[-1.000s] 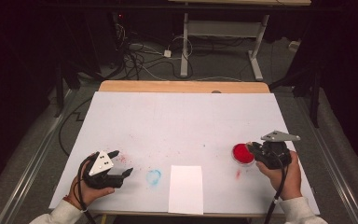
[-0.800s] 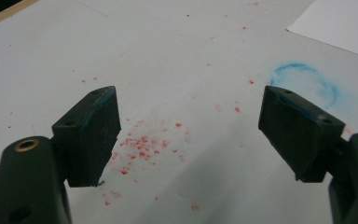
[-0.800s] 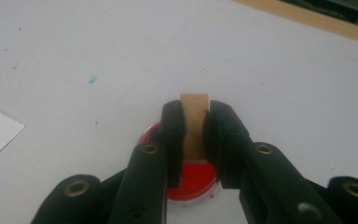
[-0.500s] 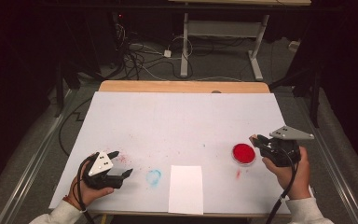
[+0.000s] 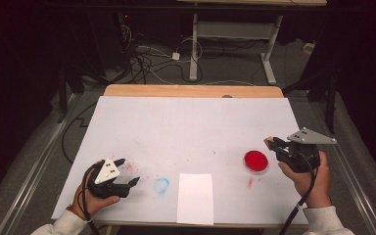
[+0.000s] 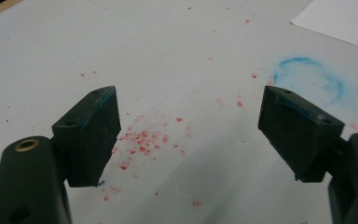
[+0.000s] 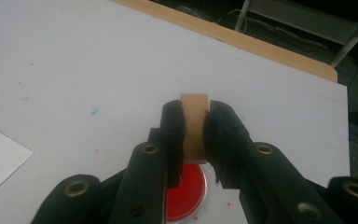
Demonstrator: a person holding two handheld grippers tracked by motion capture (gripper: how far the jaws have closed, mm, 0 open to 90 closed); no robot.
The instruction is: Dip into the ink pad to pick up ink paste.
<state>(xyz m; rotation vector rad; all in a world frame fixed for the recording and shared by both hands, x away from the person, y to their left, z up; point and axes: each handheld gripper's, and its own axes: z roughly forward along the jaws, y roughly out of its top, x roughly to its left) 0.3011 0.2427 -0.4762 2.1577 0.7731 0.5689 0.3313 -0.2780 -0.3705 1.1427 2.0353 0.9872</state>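
My right tongs [image 7: 195, 135] are clamped on a small wooden block [image 7: 194, 126], most likely a stamp, its light-brown body pinched upright between the two black jaws. Since a second ago I have lifted it: then the right tongs sat low against the red ink pad [image 5: 255, 161], and now they hang above and just to the right of it, apart from the dish, with the block's tip showing at the jaw ends in the high view [image 5: 270, 143]. I judge the stamp to be freshly inked and ready to travel to the white sheet of paper [image 5: 194, 198], which lies near the front edge of the counter [image 5: 191, 127], well to the left of the pad; the paper looks bare, so the print is not yet made. My left tongs [image 6: 189, 135] have not shifted in that second: they rest low at the front left, jaws standing wide apart with nothing between them, over a scatter of red crumbs [image 6: 142, 142]. By count: one wooden block, one round red ink pad, one sheet of paper, two tongs, one faint blue ring stain [image 5: 161, 185] just left of the paper, and one small red smudge [image 5: 250, 182] in front of the pad.
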